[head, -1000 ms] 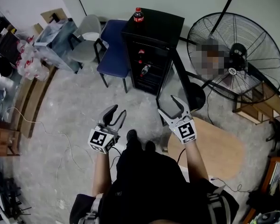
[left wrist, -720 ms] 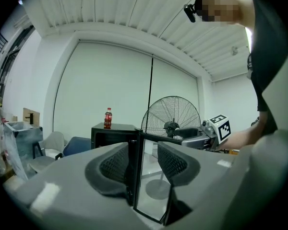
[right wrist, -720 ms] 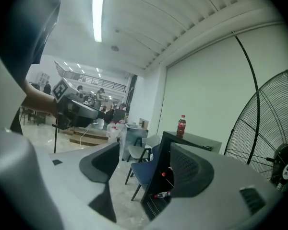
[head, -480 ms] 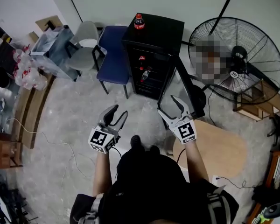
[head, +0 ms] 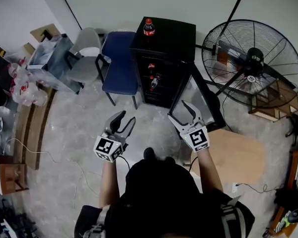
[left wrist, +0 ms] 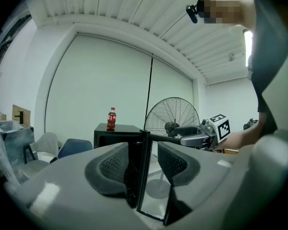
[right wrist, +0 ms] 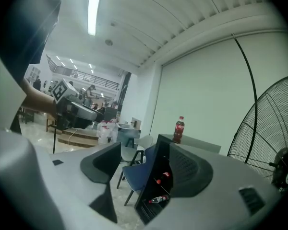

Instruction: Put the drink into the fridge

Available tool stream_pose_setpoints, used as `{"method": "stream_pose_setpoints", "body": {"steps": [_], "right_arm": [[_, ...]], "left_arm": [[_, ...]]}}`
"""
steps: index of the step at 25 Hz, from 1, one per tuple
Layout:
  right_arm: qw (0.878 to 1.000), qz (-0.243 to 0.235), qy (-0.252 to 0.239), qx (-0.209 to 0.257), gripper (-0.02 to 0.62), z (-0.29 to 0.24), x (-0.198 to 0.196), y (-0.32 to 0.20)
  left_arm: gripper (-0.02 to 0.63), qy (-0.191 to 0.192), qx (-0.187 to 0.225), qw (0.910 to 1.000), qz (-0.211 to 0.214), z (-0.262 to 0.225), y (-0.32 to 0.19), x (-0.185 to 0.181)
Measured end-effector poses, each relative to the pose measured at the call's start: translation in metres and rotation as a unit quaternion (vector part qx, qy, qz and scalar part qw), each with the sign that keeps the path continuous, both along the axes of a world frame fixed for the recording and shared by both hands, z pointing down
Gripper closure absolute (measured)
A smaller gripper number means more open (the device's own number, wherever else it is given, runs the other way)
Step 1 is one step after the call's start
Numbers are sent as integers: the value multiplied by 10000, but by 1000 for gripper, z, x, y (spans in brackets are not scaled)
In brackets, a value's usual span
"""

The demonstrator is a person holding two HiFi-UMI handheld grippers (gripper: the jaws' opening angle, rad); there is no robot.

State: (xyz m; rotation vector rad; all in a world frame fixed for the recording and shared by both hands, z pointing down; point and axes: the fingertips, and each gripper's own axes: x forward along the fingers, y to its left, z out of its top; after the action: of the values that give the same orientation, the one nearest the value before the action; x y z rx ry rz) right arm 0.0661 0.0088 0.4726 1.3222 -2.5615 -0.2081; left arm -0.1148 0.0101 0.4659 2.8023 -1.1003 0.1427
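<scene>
A cola bottle (head: 148, 27) stands on top of a black fridge (head: 174, 36) whose door is open, while short of it the left gripper (head: 125, 118), its jaws just opened wide, and the right gripper (head: 177, 110) both gape empty.

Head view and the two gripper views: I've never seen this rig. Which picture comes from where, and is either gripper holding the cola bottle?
No robot arm here: a person holds a two-jaw gripper in each hand. The head view looks steeply down from a camera on the person's head, with the left gripper at its left and the right gripper at its right. Each gripper view rides on its gripper and looks along the jaws. Both grippers are open and empty; the left jaws have just been opening. The cola bottle stands on top of the black fridge, whose door is swung open, with bottles inside.
</scene>
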Motion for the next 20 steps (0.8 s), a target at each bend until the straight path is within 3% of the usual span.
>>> {"method": "stream_pose_setpoints", "body": {"steps": [20], "right_arm": [[9989, 469, -40, -28, 296, 15, -34, -28]], "left_arm": [[417, -81, 43, 9988, 491, 7, -42, -34]]}}
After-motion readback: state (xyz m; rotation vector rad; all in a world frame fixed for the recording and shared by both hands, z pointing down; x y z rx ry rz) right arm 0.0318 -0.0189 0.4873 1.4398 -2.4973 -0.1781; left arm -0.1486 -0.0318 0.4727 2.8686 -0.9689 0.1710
